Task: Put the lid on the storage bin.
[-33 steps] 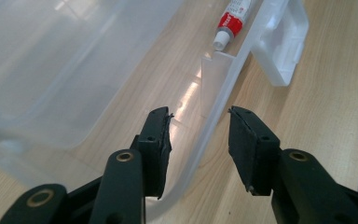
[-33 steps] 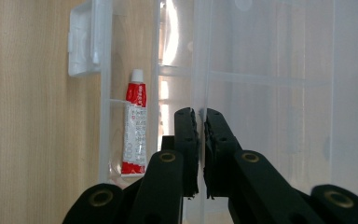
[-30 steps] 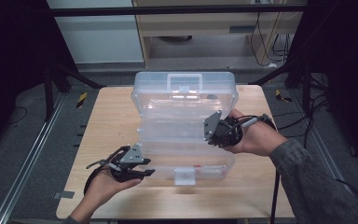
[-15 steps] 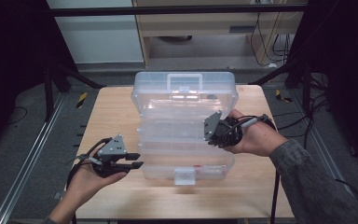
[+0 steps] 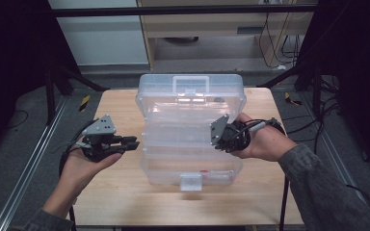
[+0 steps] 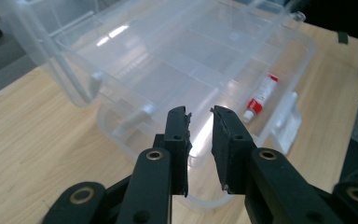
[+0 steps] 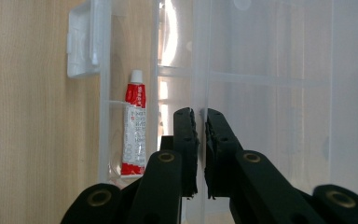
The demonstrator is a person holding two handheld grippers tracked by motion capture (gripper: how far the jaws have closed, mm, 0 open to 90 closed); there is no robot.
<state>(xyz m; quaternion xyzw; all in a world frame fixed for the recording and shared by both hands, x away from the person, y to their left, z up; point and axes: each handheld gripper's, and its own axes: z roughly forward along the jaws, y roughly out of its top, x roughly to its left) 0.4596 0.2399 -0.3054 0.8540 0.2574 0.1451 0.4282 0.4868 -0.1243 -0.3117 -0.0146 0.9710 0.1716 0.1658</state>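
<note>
A clear plastic organiser box [image 5: 192, 161] lies on the wooden table with its lid [image 5: 190, 103] raised. My right gripper [image 5: 218, 137] is at the box's right side, shut on the lid's thin clear edge [image 7: 200, 70], which runs between its jaws [image 7: 198, 114]. A red and white tube [image 7: 134, 126] lies in a front compartment [image 6: 261, 98]. My left gripper [image 5: 134, 142] hovers left of the box, raised above the table. Its jaws [image 6: 199, 112] have just been closing, and a narrow gap remains with nothing between them.
The box's white front latch [image 5: 191, 182] hangs toward the near table edge. The lid carries a handle [image 5: 191, 84] at the far side. Bare table [image 5: 115, 192] lies left and front of the box. Dark frame posts and cables stand around the table.
My left gripper has lifted and drawn back leftward from the box's front left corner, its jaws narrowing. The right gripper and the lid have stayed put.
</note>
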